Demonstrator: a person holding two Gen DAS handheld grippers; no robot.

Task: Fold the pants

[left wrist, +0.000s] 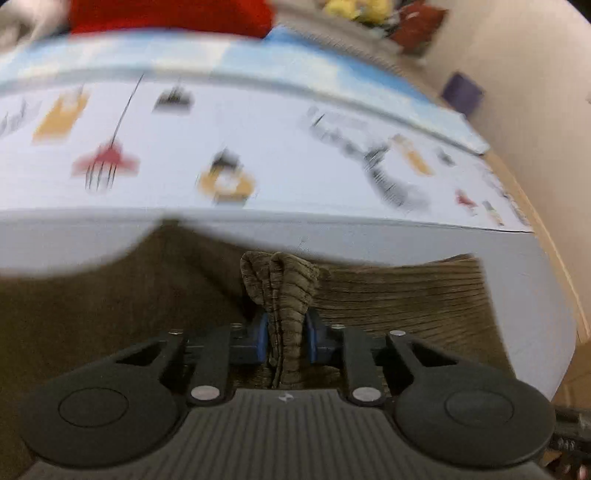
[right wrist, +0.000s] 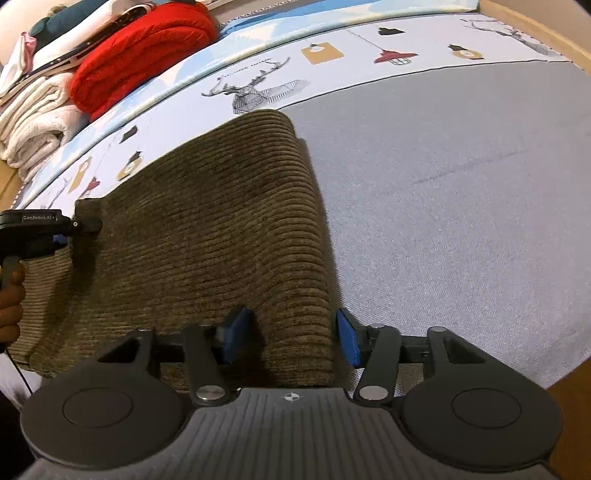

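Observation:
The pants (right wrist: 207, 236) are brown corduroy, spread over a bed with their right edge raised off the sheet. My right gripper (right wrist: 291, 338) straddles that thick folded edge near the camera, and its blue pads (right wrist: 236, 334) close on the fabric from both sides. My left gripper (left wrist: 287, 338) is shut on a bunched fold of the pants (left wrist: 280, 280), which stands up between its blue pads (left wrist: 263, 338). In the right wrist view the left gripper (right wrist: 79, 229) holds the pants' far left corner, with a hand (right wrist: 11, 295) on its handle.
The bed sheet (right wrist: 461, 192) is grey, with a white printed band (right wrist: 332, 62) of deer and lamps beyond it. Folded red (right wrist: 140, 55) and white (right wrist: 37, 122) blankets are stacked at the back left. A wooden bed edge (right wrist: 535, 26) runs along the right.

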